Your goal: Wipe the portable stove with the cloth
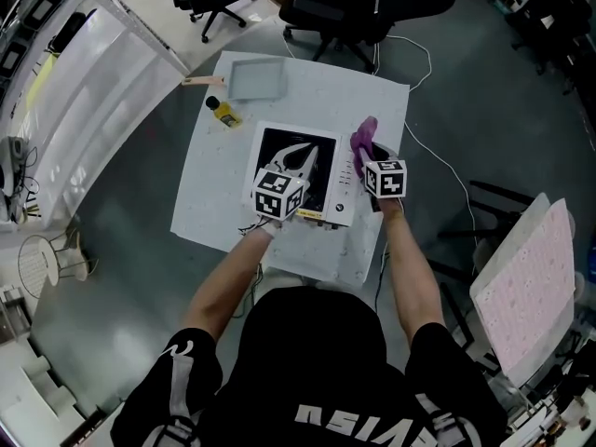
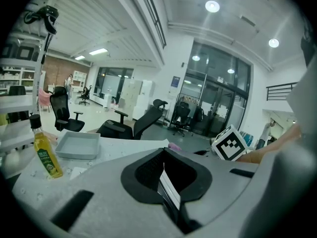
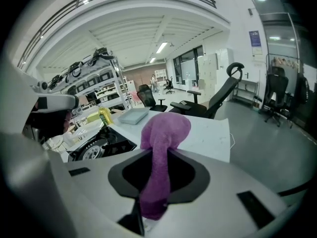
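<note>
Both bare forearms reach forward, a gripper in each hand, the right one carrying the cloth.

The left forearm [image 1: 228,282] angles inward from the shoulder. Its hand [image 1: 264,229] sits just behind the left gripper's [image 2: 166,180] black-and-white marker cube [image 1: 279,194]. In the left gripper view the jaws stand together, with nothing seen between them. The right forearm [image 1: 410,277] runs nearly straight ahead. Its hand [image 1: 389,205] sits under the second marker cube [image 1: 385,178]. The right gripper [image 3: 154,167] is pitched downward, its jaws clamped on a purple terry cloth [image 3: 166,130] that bulges out beyond the tips. The two grippers are side by side, apart.
</note>
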Motion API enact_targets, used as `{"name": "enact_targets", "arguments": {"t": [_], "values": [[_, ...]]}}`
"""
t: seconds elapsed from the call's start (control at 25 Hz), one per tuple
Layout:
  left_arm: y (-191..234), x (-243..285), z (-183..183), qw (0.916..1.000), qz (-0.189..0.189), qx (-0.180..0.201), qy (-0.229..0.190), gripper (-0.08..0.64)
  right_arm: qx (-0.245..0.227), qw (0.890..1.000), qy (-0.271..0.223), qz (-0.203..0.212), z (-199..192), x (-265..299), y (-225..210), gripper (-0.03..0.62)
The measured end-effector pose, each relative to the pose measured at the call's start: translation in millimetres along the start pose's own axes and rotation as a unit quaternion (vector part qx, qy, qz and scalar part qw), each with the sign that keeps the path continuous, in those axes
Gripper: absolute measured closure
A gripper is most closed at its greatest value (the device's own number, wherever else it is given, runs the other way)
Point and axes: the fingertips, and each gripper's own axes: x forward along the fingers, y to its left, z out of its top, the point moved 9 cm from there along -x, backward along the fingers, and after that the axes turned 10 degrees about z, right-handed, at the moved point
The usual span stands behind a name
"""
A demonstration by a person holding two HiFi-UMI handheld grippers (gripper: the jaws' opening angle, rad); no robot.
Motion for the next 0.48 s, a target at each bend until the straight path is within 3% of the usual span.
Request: {"name": "enact_targets", "arguments": {"t": [0.48], "values": [[9, 0, -6, 0.9999, 0.013, -0.01, 0.002, 0.551, -0.002, 1.0, 0.008, 0.014, 2, 21, 7, 0.515]]}}
